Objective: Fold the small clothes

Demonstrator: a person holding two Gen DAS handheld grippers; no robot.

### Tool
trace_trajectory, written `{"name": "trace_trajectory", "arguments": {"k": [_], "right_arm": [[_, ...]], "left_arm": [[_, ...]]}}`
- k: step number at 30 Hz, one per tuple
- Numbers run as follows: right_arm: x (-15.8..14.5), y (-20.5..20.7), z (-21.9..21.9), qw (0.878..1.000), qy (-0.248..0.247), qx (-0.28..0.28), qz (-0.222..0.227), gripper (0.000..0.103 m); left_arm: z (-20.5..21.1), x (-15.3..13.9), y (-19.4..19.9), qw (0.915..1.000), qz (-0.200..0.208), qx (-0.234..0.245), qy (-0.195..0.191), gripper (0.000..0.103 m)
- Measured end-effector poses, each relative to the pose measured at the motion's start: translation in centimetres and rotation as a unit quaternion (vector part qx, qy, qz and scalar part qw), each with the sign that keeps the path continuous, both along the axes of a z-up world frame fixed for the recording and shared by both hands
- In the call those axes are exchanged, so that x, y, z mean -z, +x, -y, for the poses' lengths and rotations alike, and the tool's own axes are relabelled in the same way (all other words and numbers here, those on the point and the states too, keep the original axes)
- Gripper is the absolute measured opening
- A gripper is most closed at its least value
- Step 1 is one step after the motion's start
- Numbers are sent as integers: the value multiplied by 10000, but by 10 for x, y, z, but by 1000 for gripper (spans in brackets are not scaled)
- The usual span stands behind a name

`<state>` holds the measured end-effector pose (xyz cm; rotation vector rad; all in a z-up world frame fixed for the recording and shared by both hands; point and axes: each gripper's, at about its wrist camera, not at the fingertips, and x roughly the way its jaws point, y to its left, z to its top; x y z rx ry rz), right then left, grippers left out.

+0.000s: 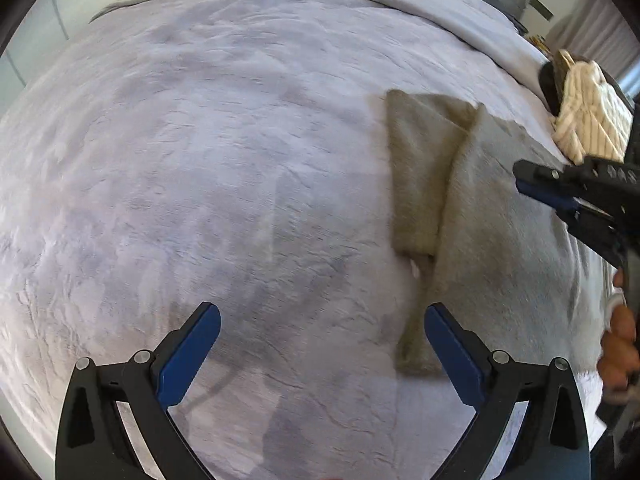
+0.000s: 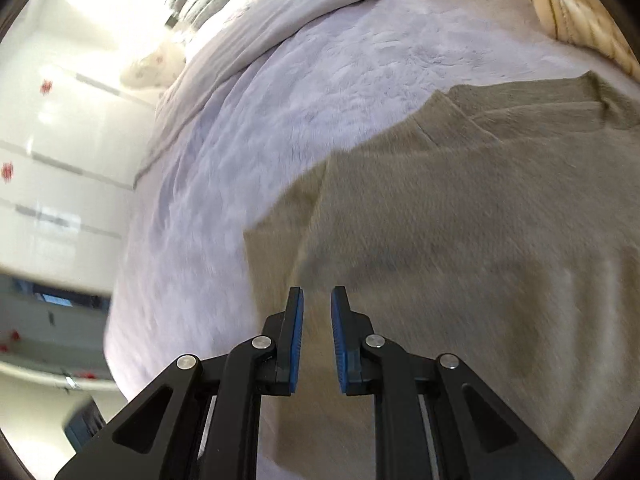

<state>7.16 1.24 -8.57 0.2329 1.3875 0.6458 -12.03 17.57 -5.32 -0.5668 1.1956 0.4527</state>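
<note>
Olive knit garment (image 1: 452,200) spread on the bed (image 1: 200,160), right of frame. Left tongs (image 1: 322,332) gaping, empty; right tongs (image 2: 317,308) nearly closed, empty. Risk: snagging the blanket underneath, dragging folds askew.

- Olive-grey garment (image 1: 472,200): motion-blurred in both views; its right part runs out of the left wrist frame, and its lower and right parts are cut by the right wrist frame edge. Weave and seams unreadable.
- Cream striped garment (image 1: 592,120): partly behind the right gripper (image 1: 532,184) in the left wrist view; only a corner shows top right in the right wrist view.
- Hand (image 1: 618,344): a few fingers at the frame edge, the rest cut off.
- White object (image 2: 154,66) beyond the bed (image 1: 200,160): overexposed, kind cannot be told.
- Red marks (image 2: 46,86) on pale wall: too blurred to identify.
</note>
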Motion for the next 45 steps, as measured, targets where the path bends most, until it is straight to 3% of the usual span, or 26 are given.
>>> {"name": "trace_trajectory", "arguments": {"k": [4, 9, 14, 17, 19, 21, 23, 24, 27, 35, 45], "right_arm": [[16, 16, -16, 9994, 100, 257, -210, 14], [44, 7, -50, 9983, -451, -271, -268, 13], [33, -12, -64, 9945, -327, -938, -317, 14], [18, -28, -60, 9937, -292, -1058, -206, 15], [9, -36, -51, 9947, -167, -983, -250, 15], [2, -47, -35, 9957, -70, -866, -322, 25], [-7, -58, -20, 9964, -69, -789, -317, 61], [-10, -61, -13, 9966, -75, -763, -290, 66], [-13, -73, 19, 9971, -101, -674, -343, 67], [-3, -104, 101, 9951, -89, -85, -981, 67], [10, -117, 137, 9902, 167, 456, -1307, 67]], "left_arm": [[-27, 0, -11, 9984, 218, -452, -247, 102], [-48, 15, -19, 9976, -34, -571, -391, 102], [-48, 22, -20, 9979, -179, -485, -384, 102], [-46, 25, -14, 9981, -216, -463, -336, 102], [-42, 26, -9, 9981, -216, -437, -366, 102], [-39, 25, -5, 9983, -217, -382, -381, 102], [-35, 26, 3, 9985, -261, -322, -346, 102], [-32, 26, 4, 9986, -269, -294, -341, 102], [-25, 26, 10, 9988, -285, -244, -328, 102], [-8, 27, 17, 9987, -361, -149, -329, 102], [17, 30, 42, 9983, -464, 141, -327, 102]]}}
